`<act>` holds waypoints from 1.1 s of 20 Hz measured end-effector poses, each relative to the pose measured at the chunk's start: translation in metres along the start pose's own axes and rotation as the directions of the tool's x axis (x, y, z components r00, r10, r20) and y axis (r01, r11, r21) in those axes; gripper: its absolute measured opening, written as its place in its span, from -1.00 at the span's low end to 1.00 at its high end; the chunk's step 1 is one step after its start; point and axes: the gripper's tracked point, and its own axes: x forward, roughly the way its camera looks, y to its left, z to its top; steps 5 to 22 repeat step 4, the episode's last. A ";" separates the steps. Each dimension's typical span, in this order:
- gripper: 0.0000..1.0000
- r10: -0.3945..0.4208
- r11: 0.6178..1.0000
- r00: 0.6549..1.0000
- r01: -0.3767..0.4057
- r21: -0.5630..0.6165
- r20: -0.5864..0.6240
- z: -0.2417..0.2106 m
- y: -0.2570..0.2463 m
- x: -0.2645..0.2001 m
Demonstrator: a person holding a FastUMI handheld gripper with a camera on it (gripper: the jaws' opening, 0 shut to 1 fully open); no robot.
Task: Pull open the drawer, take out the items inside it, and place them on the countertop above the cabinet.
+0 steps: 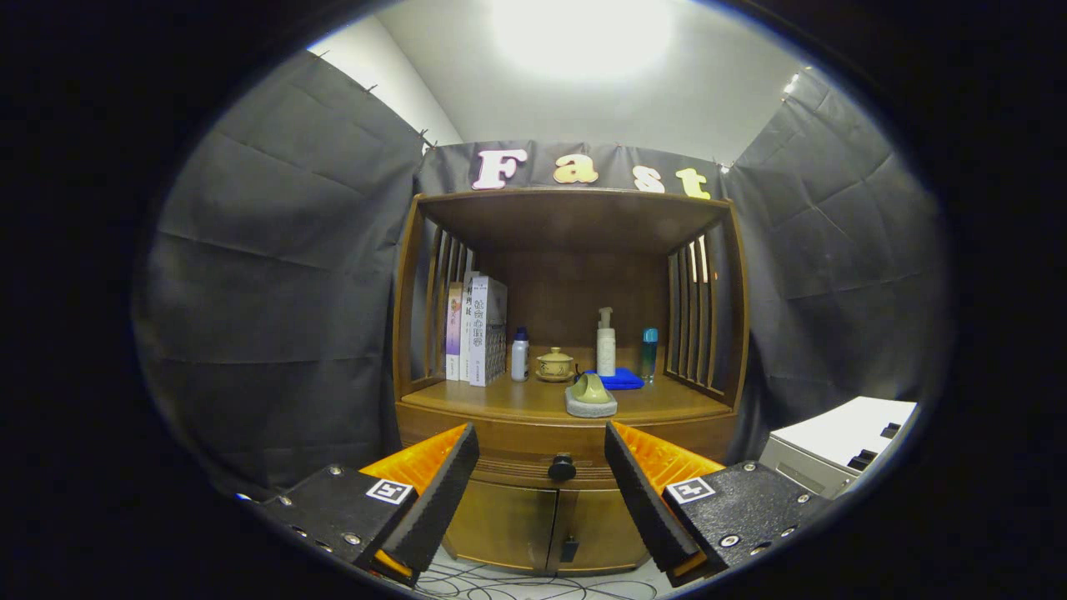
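Wooden cabinet (567,500) w/ open shelf niche, seen straight on. L to R on the bench (500,398): upright books (477,331), small white bottle (519,355), lidded ceramic pot (554,365), scrub brush on a sponge (591,396) near the front edge, blue cloth (621,380), white pump bottle (606,342), teal bottle (649,352). Drawer (533,462) below is closed; its dark knob (562,467) sits between the fingers. Gripper (542,467) released, jaws wide, holding nothing, knob at 12 o'clock just ahead. White box (834,450) at 3 o'clock. Cables (517,583) on floor.

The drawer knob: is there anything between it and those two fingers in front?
No. In the gripper view the gripper is open, and the dark drawer knob sits in the gap between its fingers, some way beyond them. Nothing blocks the way; only the closed drawer front lies behind it.
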 end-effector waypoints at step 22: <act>0.89 0.002 1.000 1.000 -0.002 0.003 0.002 0.000 -0.001 0.000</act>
